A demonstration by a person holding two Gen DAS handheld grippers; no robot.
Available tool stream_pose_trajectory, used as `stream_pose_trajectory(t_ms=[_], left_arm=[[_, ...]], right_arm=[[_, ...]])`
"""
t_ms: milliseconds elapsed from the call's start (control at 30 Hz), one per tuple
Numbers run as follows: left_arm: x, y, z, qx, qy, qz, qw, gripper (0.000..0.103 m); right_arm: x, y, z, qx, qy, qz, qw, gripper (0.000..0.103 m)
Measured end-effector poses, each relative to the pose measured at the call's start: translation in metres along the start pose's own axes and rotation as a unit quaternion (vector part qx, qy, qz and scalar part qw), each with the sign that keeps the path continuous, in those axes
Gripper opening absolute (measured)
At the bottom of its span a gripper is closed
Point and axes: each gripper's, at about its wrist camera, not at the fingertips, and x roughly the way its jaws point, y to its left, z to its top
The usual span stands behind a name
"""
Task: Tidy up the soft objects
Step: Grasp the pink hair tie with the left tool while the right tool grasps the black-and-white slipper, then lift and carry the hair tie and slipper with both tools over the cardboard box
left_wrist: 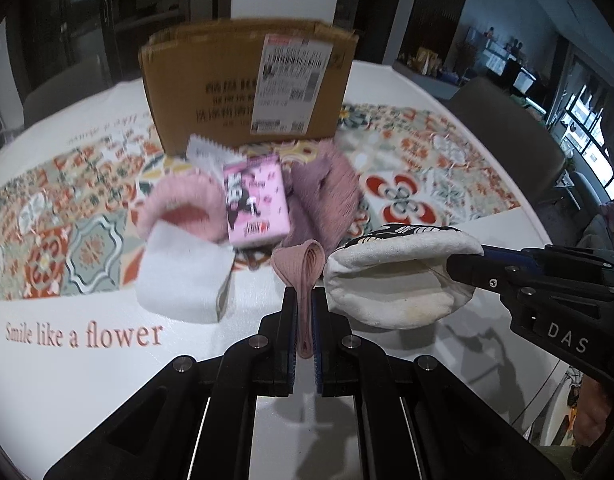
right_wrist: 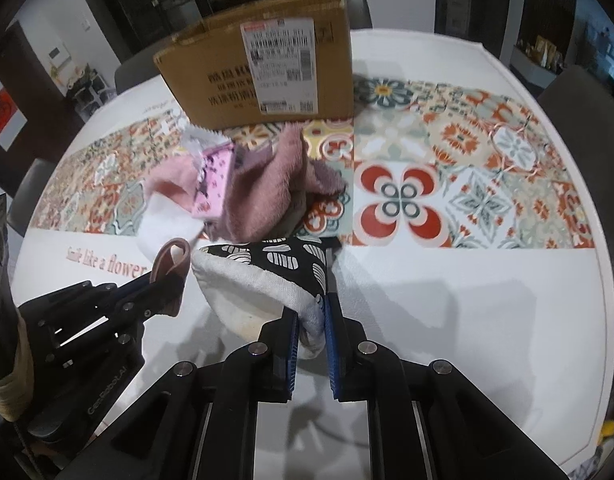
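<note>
Lifting two soft pieces at once is the step in hand, as I judge it, with the cardboard box (left_wrist: pixel 247 84) standing behind the pile as the likely place for them; to do it well each hand should carry its piece high enough to clear the box's near wall before letting go, and keep the pinch firm until the cloth hangs over the opening (whether the top is open cannot be told from these views)

The left gripper (left_wrist: pixel 305 312) has its fingers closed on a folded pink cloth strip (left_wrist: pixel 307 264); the strip is clamped between the pads and its looped end sticks out just beyond the fingertips; in the right wrist view the same strip (right_wrist: pixel 171 264) shows curling up out of that gripper (right_wrist: pixel 155 286)

The right gripper (right_wrist: pixel 310 316) has its fingers shut on the edge of a padded oven mitt (right_wrist: pixel 259 280), black-and-white patterned on top and cream underneath; the mitt spreads forward and to the left of the fingers, its far end near the strip; in the left wrist view the mitt (left_wrist: pixel 399 276) hangs just right of the left fingers

Beyond both sets of fingers, on the patterned tabletop (left_wrist: pixel 447 168), the rest of the pile lies apart from them: a pink fluffy slipper (left_wrist: pixel 183 204), a pink printed packet (left_wrist: pixel 255 200), a mauve knitted cloth (left_wrist: pixel 327 196) and a white folded cloth (left_wrist: pixel 187 276); the risk, I think, is the mitt's loose bulk dragging across that pile or slipping from so narrow a pinch
</note>
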Motion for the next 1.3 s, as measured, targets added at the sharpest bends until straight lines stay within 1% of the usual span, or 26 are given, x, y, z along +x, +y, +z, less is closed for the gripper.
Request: stream_pose_trajectory(t_ms=[300,667,967,1300], left_arm=[[-0.040,-0.003,0.024,0.009,-0.051,0.015,0.9985,0.008],[-0.080,0.009,0.060,0.014,-0.114,0.036,0.9927,0.008],[-0.095,0.019,0.089,0.017,-0.149,0.047,0.9875,0.008],[-0.097,0.032,0.128,0.016,-0.174,0.054,0.9830,0.008]], right_arm=[[-0.044,0.009,0.011,-0.006,-0.070,-0.014,0.997,0.014],[-0.080,0.030,0.036,-0.010,-0.144,-0.004,0.989,0.014],[-0.098,0.041,0.062,-0.005,-0.196,0.002,0.980,0.014],[-0.106,0.045,0.098,0.008,-0.241,0.005,0.970,0.014]])
